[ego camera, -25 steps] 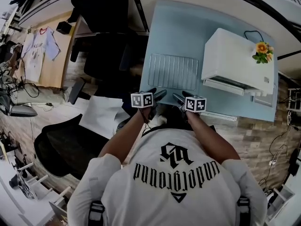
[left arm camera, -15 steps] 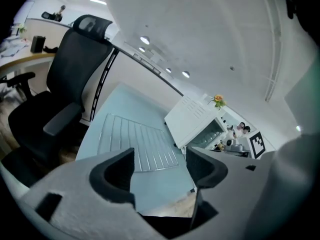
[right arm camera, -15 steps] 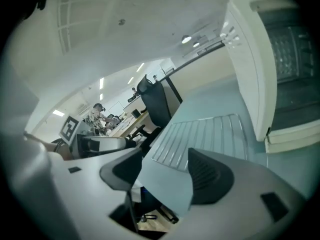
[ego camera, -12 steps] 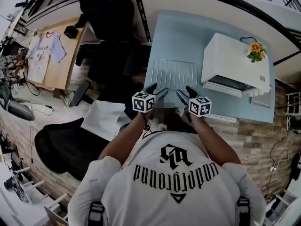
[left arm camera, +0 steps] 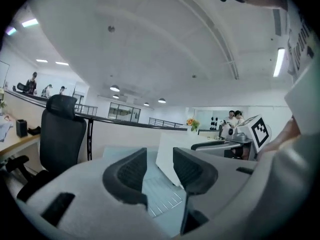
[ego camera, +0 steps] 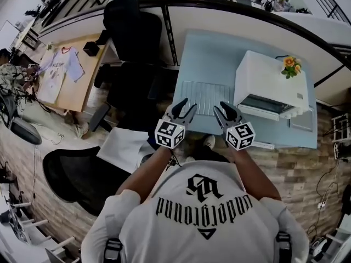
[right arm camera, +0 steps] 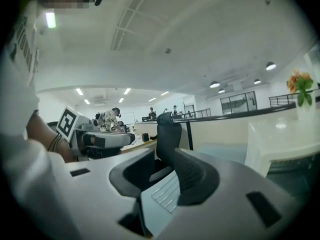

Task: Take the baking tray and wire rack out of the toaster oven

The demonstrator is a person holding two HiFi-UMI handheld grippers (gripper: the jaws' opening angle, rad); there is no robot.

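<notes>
The wire rack (ego camera: 204,95) lies flat on the light blue table (ego camera: 208,53), left of the white toaster oven (ego camera: 269,81), whose door hangs open. A flat pale tray-like sheet (ego camera: 304,119) lies right of the oven. Both grippers are held up in the air in front of the person, above the table's near edge. The left gripper (ego camera: 181,109) (left arm camera: 160,165) and the right gripper (ego camera: 226,113) (right arm camera: 162,173) each have jaws closing, with a gap and nothing between them. The wire rack (left arm camera: 160,196) (right arm camera: 165,191) shows far below through each gap.
Yellow flowers (ego camera: 289,66) stand on top of the oven. A white strip (ego camera: 263,144) lies along the table's front edge. Black office chairs (ego camera: 129,26) stand left of the table, and another (ego camera: 77,174) beside the person. A wooden desk (ego camera: 66,75) with a shirt stands further left.
Both grippers have risen from the table's front edge towards the head camera and rolled. Their jaws stand narrower than before. The wire rack stays on the table.
</notes>
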